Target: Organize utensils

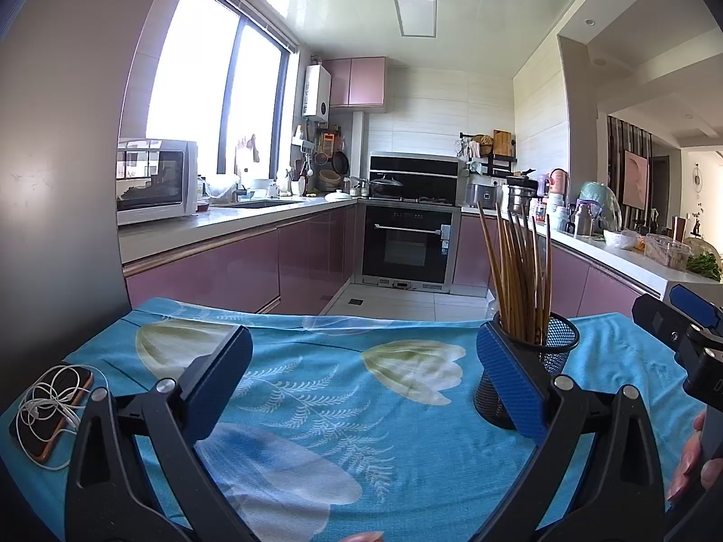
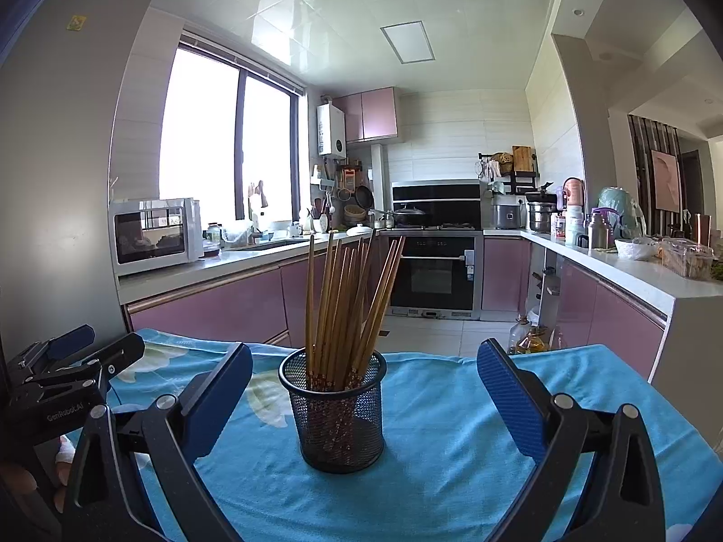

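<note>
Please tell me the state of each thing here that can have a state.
Left gripper: open, empty.
Right gripper: open, empty.
Mesh cup: upright, holding chopsticks.
Chopsticks: standing in the cup, leaning outward.
Phone: lying flat, earphone cable on it.
Oven: door closed.

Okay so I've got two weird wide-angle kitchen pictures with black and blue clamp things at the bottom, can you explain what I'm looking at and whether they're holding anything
Those clamps are hand-held grippers: a person carries one in each hand, and each has a fisheye camera looking forward along its two blue-padded fingers. One picture is from the left gripper, the other from the right gripper. Both are open and hold nothing. In front is a table with a blue flowered cloth. On it stands a black mesh cup full of wooden chopsticks, sitting between the right gripper's fingers without touching them. The left view also shows a phone with white earphones on it.
</note>
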The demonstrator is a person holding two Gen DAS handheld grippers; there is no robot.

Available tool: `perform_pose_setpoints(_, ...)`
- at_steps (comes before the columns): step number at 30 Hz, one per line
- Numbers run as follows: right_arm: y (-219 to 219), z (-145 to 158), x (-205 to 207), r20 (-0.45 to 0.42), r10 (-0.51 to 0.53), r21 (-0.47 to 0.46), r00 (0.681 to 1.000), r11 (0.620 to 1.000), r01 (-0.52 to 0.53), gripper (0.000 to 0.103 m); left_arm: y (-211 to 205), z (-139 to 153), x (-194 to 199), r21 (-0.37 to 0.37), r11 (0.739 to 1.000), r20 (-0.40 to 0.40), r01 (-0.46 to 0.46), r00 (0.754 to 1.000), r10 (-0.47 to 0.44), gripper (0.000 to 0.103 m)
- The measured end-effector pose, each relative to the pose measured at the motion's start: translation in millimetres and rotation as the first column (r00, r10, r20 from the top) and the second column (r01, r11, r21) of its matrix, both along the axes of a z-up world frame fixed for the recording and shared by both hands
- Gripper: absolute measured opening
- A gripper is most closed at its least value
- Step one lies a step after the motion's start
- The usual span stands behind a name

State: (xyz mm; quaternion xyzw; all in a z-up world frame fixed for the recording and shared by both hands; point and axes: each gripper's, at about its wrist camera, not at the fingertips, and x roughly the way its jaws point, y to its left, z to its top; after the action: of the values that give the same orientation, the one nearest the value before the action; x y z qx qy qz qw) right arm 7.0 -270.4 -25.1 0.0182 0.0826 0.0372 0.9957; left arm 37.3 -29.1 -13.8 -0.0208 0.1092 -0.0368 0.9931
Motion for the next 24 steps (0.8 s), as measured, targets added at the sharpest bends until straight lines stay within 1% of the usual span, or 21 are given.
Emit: perform_pose_setpoints(24,-0.1,-1.5,2.3,0.004,-0.002,0.003,1.000,1.000,0.002,0.096,-0.4,-2.2,-0.6,0.000,1.000,-0.003,-0.002,1.000,0.002,0.098)
